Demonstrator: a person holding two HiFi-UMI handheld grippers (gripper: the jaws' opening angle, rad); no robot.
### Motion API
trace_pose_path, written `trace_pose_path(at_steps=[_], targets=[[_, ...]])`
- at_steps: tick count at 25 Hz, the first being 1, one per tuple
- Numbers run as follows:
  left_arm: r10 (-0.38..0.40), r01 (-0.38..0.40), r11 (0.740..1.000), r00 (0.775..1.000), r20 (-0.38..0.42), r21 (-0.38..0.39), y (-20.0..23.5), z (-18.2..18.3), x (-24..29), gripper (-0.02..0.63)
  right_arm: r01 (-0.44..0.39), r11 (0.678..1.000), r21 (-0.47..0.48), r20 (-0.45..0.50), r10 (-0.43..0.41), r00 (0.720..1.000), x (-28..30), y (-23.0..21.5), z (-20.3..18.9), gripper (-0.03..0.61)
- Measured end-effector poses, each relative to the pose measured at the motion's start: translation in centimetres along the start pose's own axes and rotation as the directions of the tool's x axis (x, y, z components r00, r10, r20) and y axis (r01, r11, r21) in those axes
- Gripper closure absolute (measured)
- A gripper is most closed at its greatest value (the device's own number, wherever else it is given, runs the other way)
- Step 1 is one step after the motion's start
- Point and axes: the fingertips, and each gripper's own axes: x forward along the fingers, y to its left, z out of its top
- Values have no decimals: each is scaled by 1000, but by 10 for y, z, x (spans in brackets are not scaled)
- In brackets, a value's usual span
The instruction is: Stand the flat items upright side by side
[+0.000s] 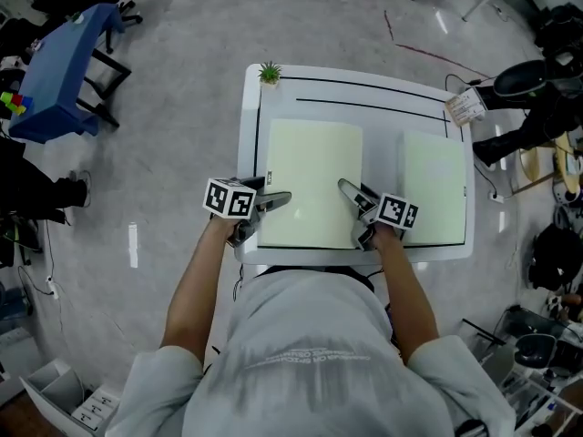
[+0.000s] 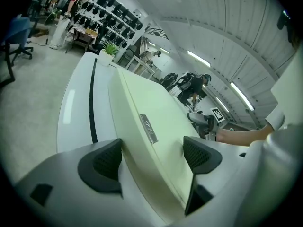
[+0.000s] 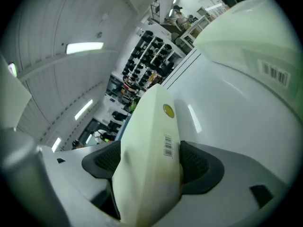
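Two pale green flat books lie on the white table [image 1: 364, 94]. The larger book [image 1: 310, 176] is on the left and the smaller book [image 1: 433, 188] on the right. My left gripper [image 1: 269, 212] stands at the larger book's near left corner. In the left gripper view it [image 2: 151, 157] is open and straddles that book's edge [image 2: 151, 108], with the right pad clear of the cover. My right gripper [image 1: 355, 212] is at the near right corner. There it [image 3: 149, 162] is shut on the book's barcoded edge [image 3: 156, 126]. The smaller book [image 3: 241, 37] lies apart.
A small potted plant [image 1: 270, 73] stands at the table's far left corner. Two black lines run along the far side. A paper tag [image 1: 465, 107] hangs off the far right corner. A blue table [image 1: 59, 76] and chairs stand on the floor around.
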Motion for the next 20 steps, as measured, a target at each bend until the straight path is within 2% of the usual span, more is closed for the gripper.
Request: trace_pose_path(at_steps=[2, 4, 10, 14, 16, 20], targets=[[4, -4, 1000, 1000, 13, -17, 1, 0, 0, 207, -82, 989, 123, 33, 78, 996, -4, 1, 9, 191], [10, -9, 999, 999, 32, -37, 1, 2, -1, 195, -147, 967, 210, 41, 142, 989, -6, 0, 17, 253], [27, -25, 999, 999, 45, -41, 2, 4, -2, 193, -144, 971, 193, -36, 153, 988, 1, 2, 13, 245], [6, -5, 1000, 999, 38, -31, -1, 3, 0, 192, -211, 940, 268, -84, 241, 967, 8, 6, 1, 215], [6, -5, 1000, 999, 41, -25, -2, 4, 0, 192, -260, 932, 254, -77, 288, 955, 13, 17, 1, 212], [21, -20, 1000, 999, 46, -17, -2, 3, 1, 192, -257, 941, 220, -128, 289, 949, 16, 18, -1, 212]])
